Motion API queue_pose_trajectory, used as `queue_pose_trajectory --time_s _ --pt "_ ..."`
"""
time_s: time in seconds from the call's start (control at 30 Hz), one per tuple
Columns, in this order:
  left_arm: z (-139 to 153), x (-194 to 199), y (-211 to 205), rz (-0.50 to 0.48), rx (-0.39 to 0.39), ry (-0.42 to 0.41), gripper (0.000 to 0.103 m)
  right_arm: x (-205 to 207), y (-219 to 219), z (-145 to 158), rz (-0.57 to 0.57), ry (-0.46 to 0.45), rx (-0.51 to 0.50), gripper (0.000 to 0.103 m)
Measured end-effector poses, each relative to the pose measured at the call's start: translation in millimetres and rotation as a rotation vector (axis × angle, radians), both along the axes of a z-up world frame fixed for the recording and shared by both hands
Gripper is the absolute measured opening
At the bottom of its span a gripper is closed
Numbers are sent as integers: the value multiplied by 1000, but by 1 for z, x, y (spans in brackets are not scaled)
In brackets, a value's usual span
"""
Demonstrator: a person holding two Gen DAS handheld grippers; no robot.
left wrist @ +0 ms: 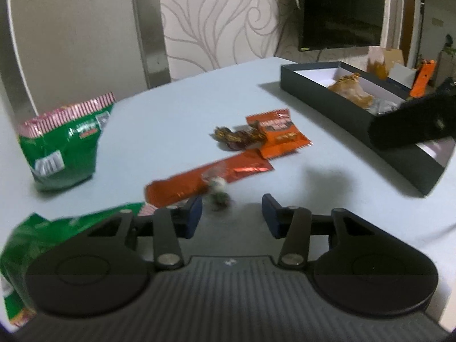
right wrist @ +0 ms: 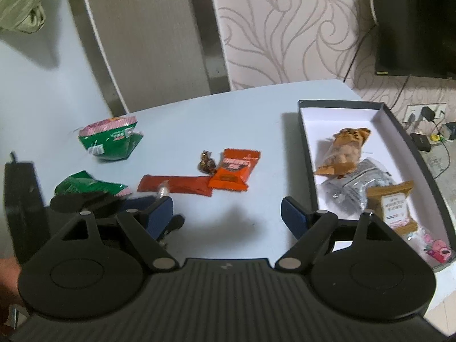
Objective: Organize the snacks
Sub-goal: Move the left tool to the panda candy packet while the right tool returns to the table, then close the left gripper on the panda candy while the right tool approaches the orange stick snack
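My left gripper is open and empty, low over the pale table, with a small wrapped candy just ahead of its left finger. A long red bar wrapper, an orange snack packet and a brown twisted candy lie beyond. My right gripper is open and empty, left of the dark box. The box holds several snacks, among them a tan nut bag and a brown packet. The red bar and orange packet lie ahead of it.
Two green bags lie on the left: one farther back, one by my left gripper. The right gripper's body overlaps the box's near end. The table's far edge meets a patterned wall with a dark TV. Cables and a socket lie right.
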State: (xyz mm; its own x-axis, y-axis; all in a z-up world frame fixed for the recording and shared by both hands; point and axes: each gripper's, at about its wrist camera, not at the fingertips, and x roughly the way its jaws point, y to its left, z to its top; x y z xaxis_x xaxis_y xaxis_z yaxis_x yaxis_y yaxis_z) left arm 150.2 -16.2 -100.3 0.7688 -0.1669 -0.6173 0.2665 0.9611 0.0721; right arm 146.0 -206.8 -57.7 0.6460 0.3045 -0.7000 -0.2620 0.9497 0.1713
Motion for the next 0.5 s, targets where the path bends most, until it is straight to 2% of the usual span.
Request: queue_pose_trajectory --time_s 0.5 --pt "-1 8 -7 39 -35 20 47 -1 2 -6 44 22 -2 86"
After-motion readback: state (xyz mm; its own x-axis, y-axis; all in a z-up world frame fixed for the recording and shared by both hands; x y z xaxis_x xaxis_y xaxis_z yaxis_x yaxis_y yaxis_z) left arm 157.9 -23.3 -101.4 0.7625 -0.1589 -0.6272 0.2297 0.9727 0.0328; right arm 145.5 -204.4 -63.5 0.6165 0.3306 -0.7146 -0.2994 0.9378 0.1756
